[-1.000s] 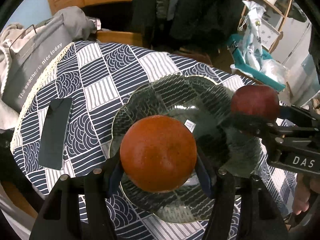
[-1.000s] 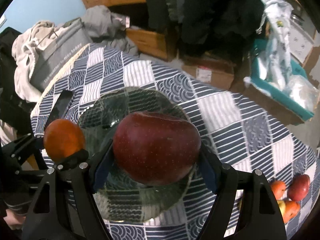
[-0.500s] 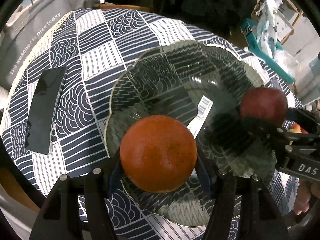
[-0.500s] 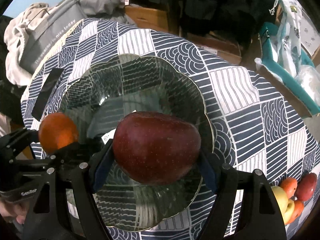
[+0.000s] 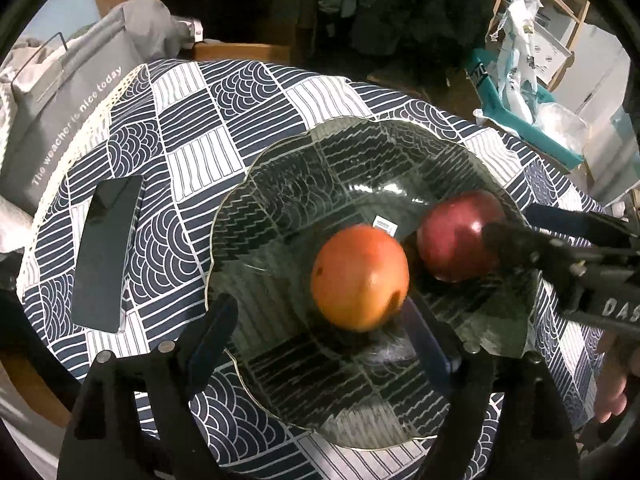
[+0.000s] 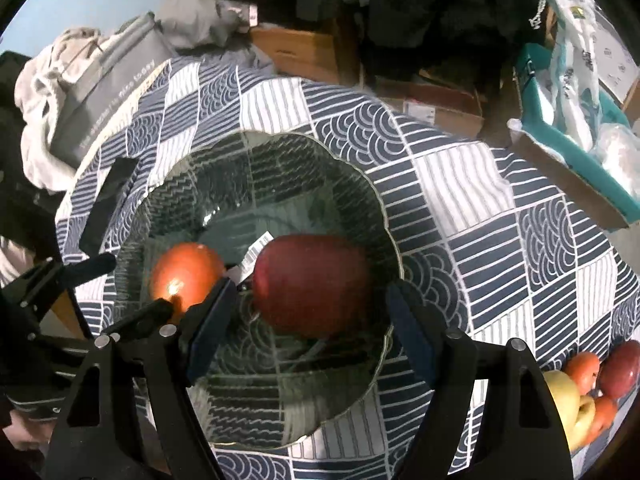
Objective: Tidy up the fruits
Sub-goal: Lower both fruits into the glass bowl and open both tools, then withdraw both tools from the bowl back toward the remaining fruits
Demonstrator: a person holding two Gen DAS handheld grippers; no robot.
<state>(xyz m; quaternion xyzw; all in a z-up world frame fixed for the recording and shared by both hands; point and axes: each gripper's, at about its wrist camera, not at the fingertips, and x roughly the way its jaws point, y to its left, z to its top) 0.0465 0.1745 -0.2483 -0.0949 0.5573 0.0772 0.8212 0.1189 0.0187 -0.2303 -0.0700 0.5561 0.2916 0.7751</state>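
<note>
Inside the glass bowl (image 5: 280,184), orange (image 5: 360,278) and red apple (image 6: 316,284) rest side by side. Left gripper (image 5: 324,336) jaws opening, orange free; right gripper (image 6: 308,320) wide apart, apple released.

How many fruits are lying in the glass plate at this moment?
2. The orange fruit lies near the middle of the glass plate, and the red apple lies beside it. More fruits sit on the tablecloth, outside the plate.

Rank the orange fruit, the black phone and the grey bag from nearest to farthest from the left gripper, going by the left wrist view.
From the left gripper, whose jaws are opening:
1. Orange fruit, in the glass bowl, between the fingers, off both pads.
2. Black phone, flat on the cloth, to the left.
3. Grey bag, beyond the table's far-left edge.
</note>
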